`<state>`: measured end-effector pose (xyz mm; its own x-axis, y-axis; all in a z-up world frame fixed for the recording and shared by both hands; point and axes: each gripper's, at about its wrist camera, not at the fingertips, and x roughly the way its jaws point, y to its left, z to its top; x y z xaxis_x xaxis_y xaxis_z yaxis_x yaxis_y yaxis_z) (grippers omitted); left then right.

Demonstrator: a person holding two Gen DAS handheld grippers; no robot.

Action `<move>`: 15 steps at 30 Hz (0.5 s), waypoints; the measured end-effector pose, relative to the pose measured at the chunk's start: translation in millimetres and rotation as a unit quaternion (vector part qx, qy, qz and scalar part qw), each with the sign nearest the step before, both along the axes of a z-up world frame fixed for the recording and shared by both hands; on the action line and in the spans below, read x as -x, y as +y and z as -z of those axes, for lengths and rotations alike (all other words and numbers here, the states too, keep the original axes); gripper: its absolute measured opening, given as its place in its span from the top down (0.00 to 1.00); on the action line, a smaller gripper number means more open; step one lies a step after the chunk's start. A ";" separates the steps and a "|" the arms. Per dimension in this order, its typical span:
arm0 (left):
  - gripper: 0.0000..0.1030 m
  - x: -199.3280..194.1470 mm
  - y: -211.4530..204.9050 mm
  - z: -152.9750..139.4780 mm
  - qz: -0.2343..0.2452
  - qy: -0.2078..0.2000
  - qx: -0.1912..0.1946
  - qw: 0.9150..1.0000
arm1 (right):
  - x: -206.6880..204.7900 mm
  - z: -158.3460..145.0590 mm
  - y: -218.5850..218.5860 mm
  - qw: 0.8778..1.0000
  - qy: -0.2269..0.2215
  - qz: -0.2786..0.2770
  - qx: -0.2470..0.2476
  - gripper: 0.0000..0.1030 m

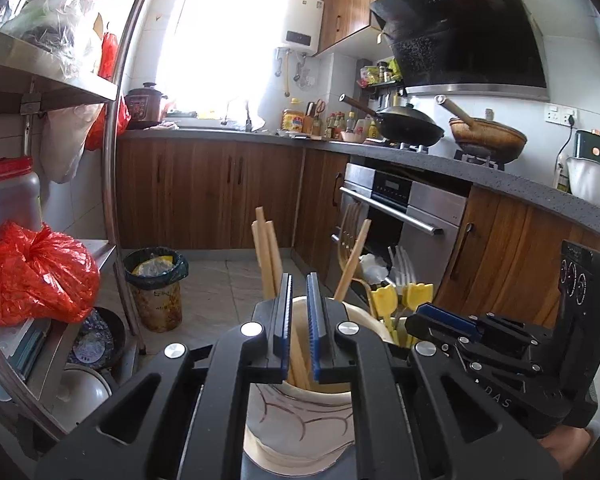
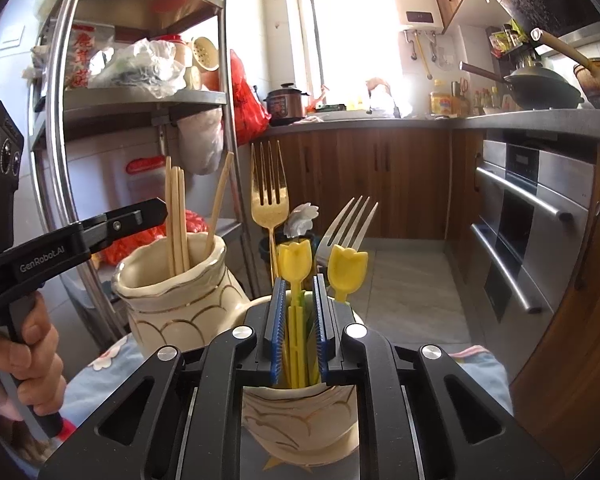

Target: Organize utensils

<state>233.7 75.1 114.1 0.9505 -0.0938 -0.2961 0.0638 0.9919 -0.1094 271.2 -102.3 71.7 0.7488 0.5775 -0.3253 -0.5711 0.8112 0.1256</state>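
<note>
Two cream ceramic jars stand side by side on a floral cloth [image 2: 100, 364]. The left jar [image 1: 300, 412] holds wooden chopsticks [image 1: 266, 252]. My left gripper [image 1: 299, 280] hovers over its mouth with the jaws nearly together and nothing pinched; the chopsticks rise just beyond its tips. The right jar [image 2: 300, 420] holds two yellow tulip-topped utensils [image 2: 295, 258], a silver fork [image 2: 348, 220] and a gold fork [image 2: 269, 200]. My right gripper [image 2: 300, 280] straddles one yellow stem, and the pads stand slightly apart from it. The left gripper [image 2: 156, 212] shows from the side, next to the chopsticks [image 2: 177, 216].
A steel shelf rack [image 2: 60, 120] with bags and containers stands close on the left. An oven [image 2: 540, 220] and wooden cabinets run along the right under a grey counter [image 1: 420, 160]. A lined bin [image 1: 156, 284] sits on the tiled floor. A person's hand [image 2: 28, 360] grips the left handle.
</note>
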 end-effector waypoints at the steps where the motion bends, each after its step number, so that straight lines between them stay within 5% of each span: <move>1: 0.81 0.9 -0.4 -1.1 0.001 -0.002 -0.001 1.000 | 2.4 -1.2 -2.4 1.000 -0.004 0.000 -0.004 0.75; 4: 0.61 10.0 -3.0 -3.0 0.001 -0.017 -0.007 1.000 | 10.1 -4.6 -10.8 1.000 -0.013 0.002 -0.016 0.66; 15: 0.49 44.4 -9.8 -3.6 -0.006 -0.026 -0.030 0.999 | 29.7 -9.3 -38.1 0.999 -0.023 0.018 -0.036 0.52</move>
<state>189.2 65.3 117.7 0.9657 -0.0648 -0.2515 0.0550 0.9974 -0.0460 241.5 -140.5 81.0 0.7824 0.5714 -0.2478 -0.5491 0.8206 0.1587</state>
